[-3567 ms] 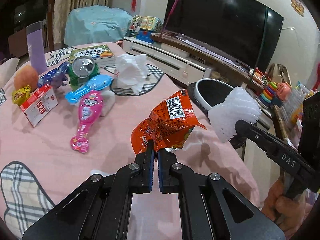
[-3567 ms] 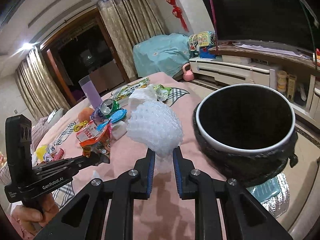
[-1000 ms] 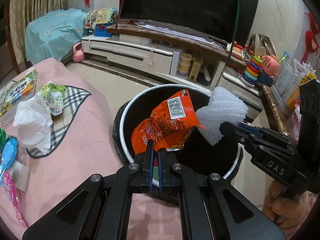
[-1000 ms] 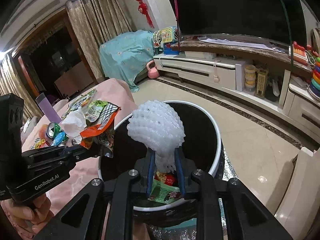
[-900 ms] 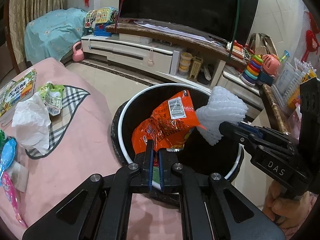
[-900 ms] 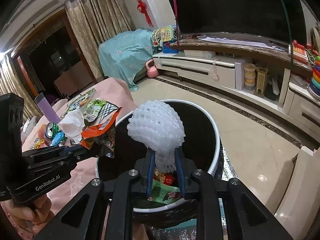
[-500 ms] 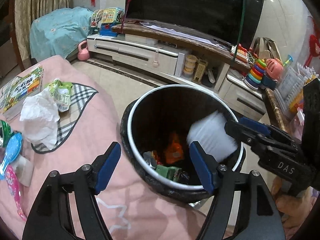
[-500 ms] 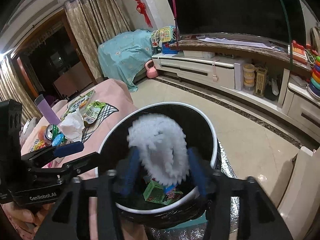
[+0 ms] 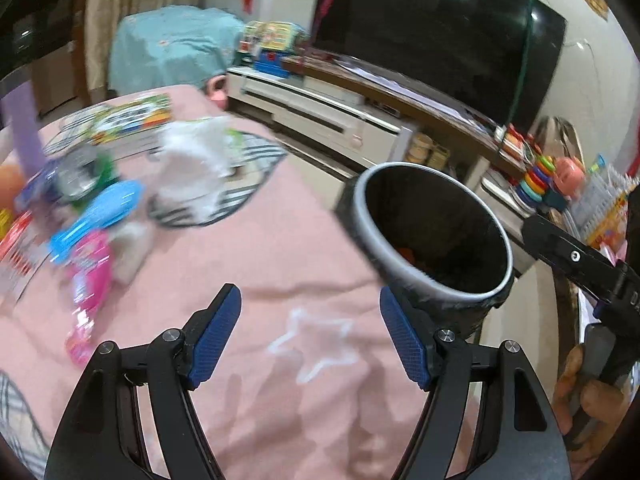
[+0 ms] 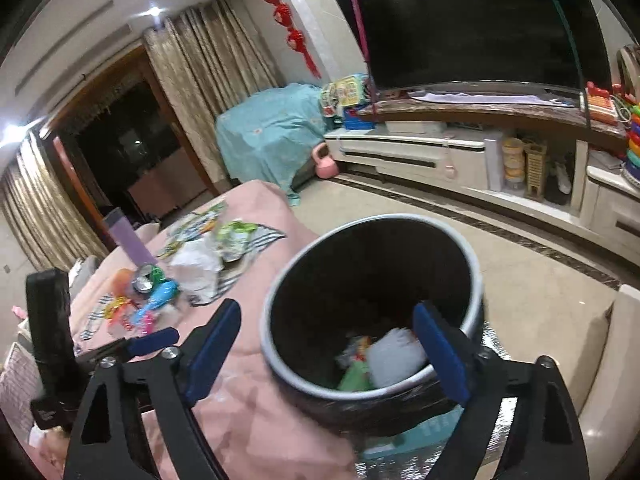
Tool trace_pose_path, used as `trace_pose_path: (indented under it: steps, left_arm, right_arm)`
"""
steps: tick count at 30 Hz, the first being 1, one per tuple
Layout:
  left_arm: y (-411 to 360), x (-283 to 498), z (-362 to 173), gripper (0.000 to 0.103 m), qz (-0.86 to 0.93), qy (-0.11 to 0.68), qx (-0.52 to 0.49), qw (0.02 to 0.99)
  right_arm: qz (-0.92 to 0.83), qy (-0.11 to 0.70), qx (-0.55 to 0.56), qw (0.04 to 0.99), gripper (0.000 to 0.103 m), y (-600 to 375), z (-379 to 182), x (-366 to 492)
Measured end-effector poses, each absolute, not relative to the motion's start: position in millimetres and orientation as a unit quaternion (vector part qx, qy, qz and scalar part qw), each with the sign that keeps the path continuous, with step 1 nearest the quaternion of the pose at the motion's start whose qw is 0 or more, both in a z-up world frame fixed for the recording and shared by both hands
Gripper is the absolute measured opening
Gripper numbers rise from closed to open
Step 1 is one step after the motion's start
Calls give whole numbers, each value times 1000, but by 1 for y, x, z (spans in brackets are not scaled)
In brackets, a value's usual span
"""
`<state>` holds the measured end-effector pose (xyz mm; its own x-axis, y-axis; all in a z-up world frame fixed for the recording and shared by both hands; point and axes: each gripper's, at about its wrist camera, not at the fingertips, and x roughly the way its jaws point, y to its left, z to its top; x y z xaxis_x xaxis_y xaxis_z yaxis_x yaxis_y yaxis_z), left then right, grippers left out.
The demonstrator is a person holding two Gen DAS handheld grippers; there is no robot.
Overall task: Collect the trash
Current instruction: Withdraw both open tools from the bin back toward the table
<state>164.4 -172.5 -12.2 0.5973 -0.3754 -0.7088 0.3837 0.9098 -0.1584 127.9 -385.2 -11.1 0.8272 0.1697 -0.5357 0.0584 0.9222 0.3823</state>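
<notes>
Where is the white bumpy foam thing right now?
In the right wrist view, the white foam net lies inside the black trash bin, at the bottom beside a green wrapper.

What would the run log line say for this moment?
left tool: open, empty, over pink cloth | right tool: open, empty, above bin | white foam net: inside bin | crumpled tissue: uncollected

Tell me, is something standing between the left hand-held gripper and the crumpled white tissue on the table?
Nothing visible does. The left hand-held gripper is open over bare pink tablecloth, and the crumpled white tissue lies ahead to its left; the toys sit further left.
</notes>
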Motion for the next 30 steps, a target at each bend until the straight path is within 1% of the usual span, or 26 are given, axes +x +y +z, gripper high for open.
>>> trace_pose_path:
  steps: [4,16,24,30]
  left_arm:
    - [-136,153,-15,74,-184,392,-6,901]
    - [-44,131,-24,74,-119,384,-34,915]
    - [2,128,-38,74,-84,395,-48,914]
    - [30,130,-38,74,-65,394,-48,916]
  right_arm:
    - [51,294,194,935,94,-356,-11,127]
    - [108,336,184,917,95,-274,-33,137]
    - [137,350,174,910,95,-229,-44,142]
    - [163,367,169,900,94,-197,-52,149]
